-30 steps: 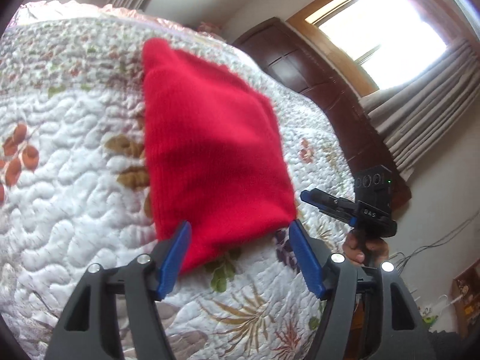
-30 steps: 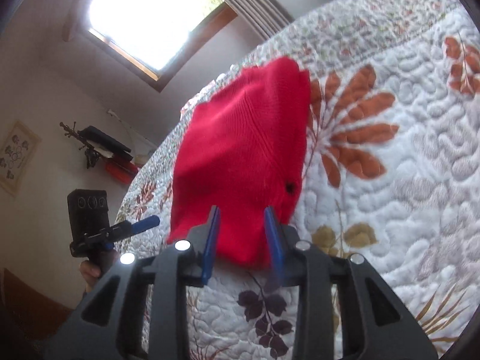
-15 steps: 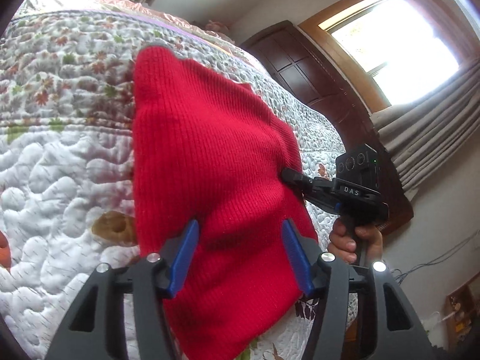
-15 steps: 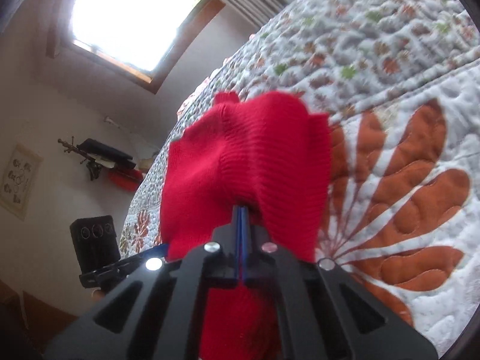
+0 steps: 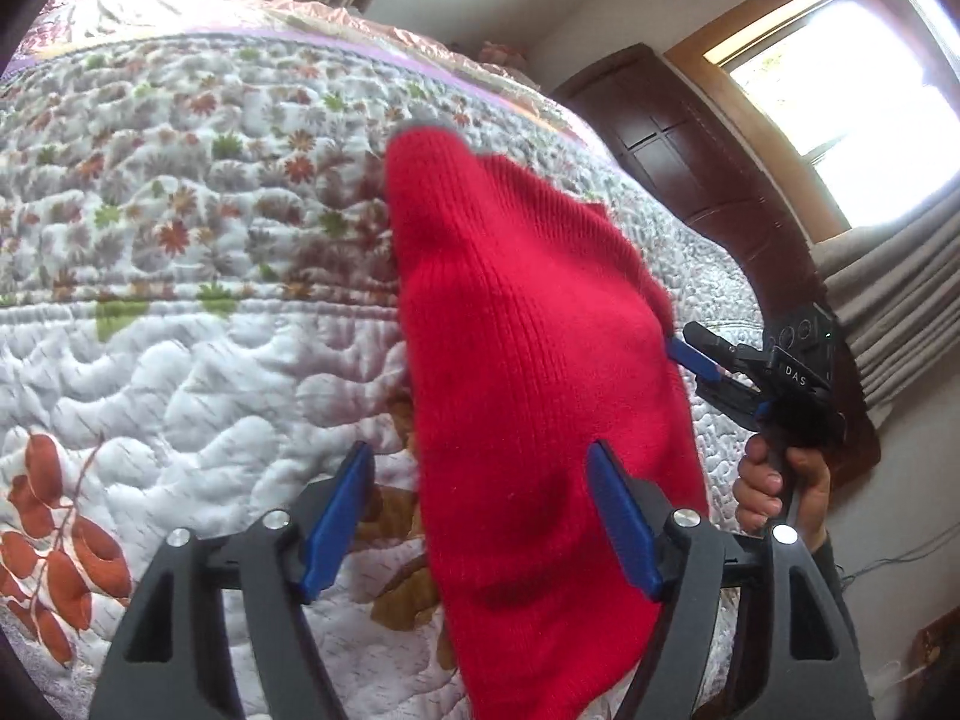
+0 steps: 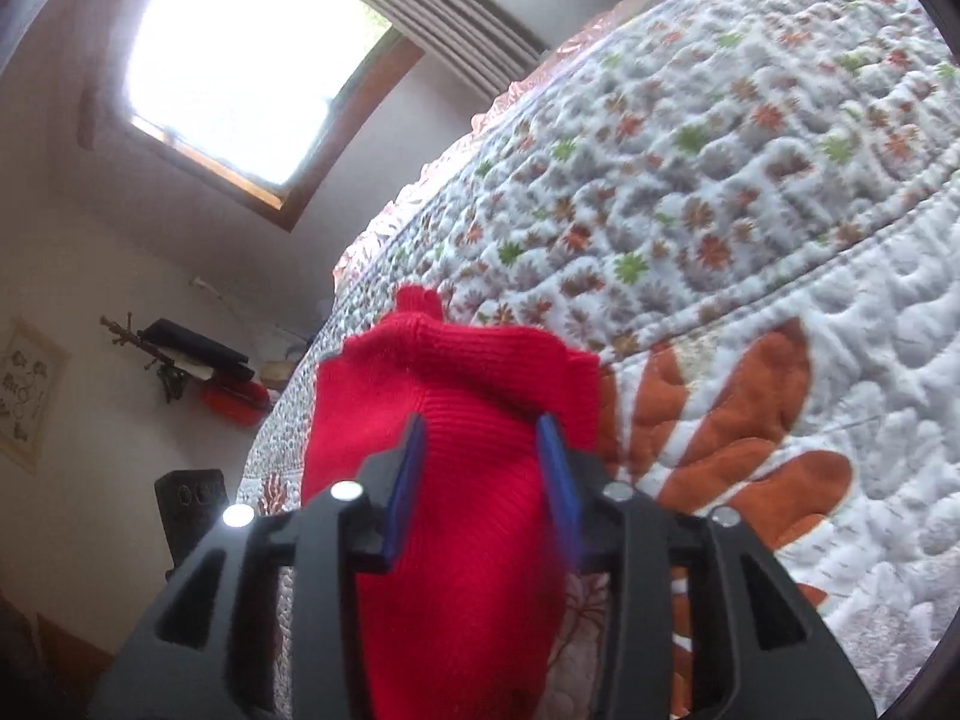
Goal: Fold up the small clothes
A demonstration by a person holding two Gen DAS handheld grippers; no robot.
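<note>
Red knit garment hides quilt between both parted grippers.

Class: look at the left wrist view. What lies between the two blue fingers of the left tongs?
Red knit cloth fills the right part of the gap in the left tongs; floral quilt shows through the left part.

The red garment is a matt, fine-ribbed knit with a slightly fuzzy edge. Beneath it, the quilt is stitched cotton-like cloth, puffy and rough with raised quilting, printed with leaves and small flowers. Nearest the lens, in front of the garment, the left gripper has matt black plastic arms, smooth blue plastic pads and shiny metal screw heads; the right gripper looks the same. Beyond the garment, the wardrobe is dark, glossy panelled wood.
</note>
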